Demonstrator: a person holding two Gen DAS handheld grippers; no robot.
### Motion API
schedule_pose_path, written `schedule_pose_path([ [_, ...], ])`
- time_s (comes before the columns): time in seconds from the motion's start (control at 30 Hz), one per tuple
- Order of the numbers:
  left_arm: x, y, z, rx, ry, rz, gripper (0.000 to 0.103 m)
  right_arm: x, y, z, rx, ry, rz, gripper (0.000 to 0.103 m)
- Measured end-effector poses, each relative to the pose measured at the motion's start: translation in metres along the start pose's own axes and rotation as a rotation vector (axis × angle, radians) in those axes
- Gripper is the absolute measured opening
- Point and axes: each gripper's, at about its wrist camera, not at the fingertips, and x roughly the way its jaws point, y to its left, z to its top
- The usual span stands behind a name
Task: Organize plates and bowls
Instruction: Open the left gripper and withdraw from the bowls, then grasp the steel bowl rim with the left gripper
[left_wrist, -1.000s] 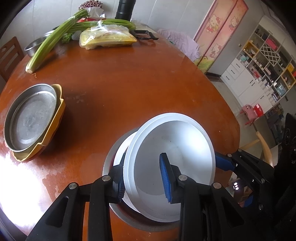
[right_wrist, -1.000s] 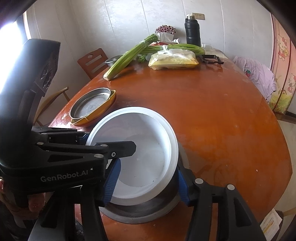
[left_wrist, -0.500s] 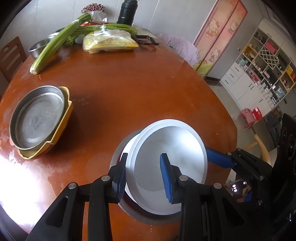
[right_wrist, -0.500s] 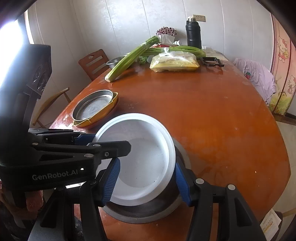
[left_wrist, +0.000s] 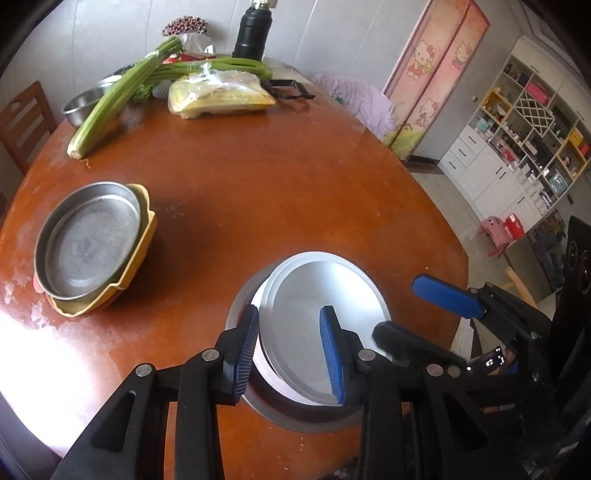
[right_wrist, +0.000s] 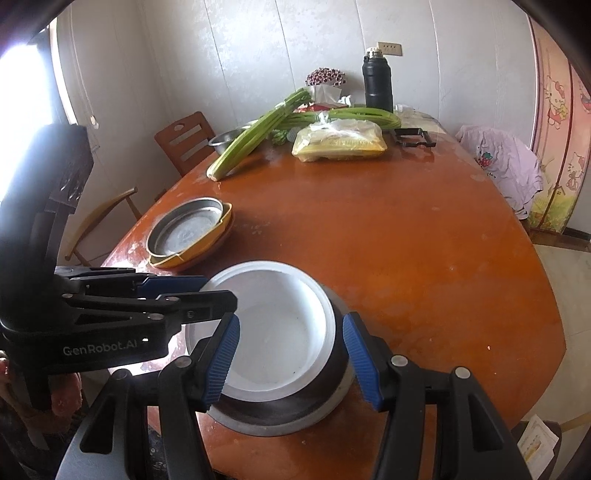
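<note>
The white plate (left_wrist: 317, 325) is nested in a steel bowl (right_wrist: 288, 410); both hand-held grippers, left (left_wrist: 291, 354) and right (right_wrist: 291, 354), are spread, gripping nothing.

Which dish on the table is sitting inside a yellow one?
The round steel pan at the table's left edge; it nests in the yellow dish, whereas the white plates sit in a steel bowl.
</note>
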Motion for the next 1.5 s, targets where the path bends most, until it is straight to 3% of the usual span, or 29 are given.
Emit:
schedule_pose_path([
  [0.17, -0.013, 0.001, -0.004, -0.005, -0.032, 0.013, 0.035, -0.01, -0.005, 0.002, 0.011, -0.024, -0.004, 0.058],
  [0.5, -0.029, -0.006, -0.013, 0.048, -0.123, 0.14, 0.042, -0.023, -0.011, 0.0, 0.018, -0.062, 0.0, 0.064],
  [0.97, 0.002, -0.001, -0.018, 0.024, -0.061, 0.148, 0.044, 0.004, -0.024, -0.007, 0.057, -0.004, -0.02, 0.068],
  [1.1, 0.009, -0.001, -0.017, 0.024, -0.049, 0.142, 0.052, 0.016, -0.023, -0.011, 0.056, 0.028, -0.022, 0.068],
  [1.5, 0.031, 0.013, -0.018, -0.027, -0.013, 0.143, 0.053, 0.04, -0.019, -0.02, 0.05, 0.087, -0.012, 0.068],
])
